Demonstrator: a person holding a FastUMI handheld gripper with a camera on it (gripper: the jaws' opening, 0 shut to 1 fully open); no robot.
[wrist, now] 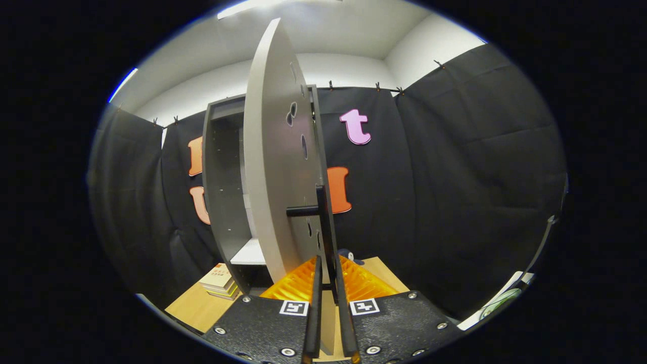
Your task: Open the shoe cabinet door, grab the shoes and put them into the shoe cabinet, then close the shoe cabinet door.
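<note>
While the shoe cabinet door (pixel 275 167) stands swung out edge-on toward me, I see its grey panel rising tall just ahead of the tool (pixel 328 273), with a few dark holes along its face. Its black bar handle (pixel 326 227) runs upright along the door's near edge, with a short stub joining it to the panel. My tool has both fingers (pixel 316 303) drawn narrow around the lower end of that handle, one on each side; they look clenched on it, though I cannot tell for certain that both press against the bar. Behind the door, the shoe cabinet (pixel 222 182) stands open to the left, its dark interior wall showing rows of small holes and a pale shelf (pixel 250 253) at the bottom of the opening. Beyond the fingers, low down, something orange and ribbed (pixel 298 285) lies at the foot of the door on the wooden bench (pixel 197 306). A small stack of books (pixel 220 280) sits on the bench just left of the cabinet's base. Black cloth walls close the booth all around.
</note>
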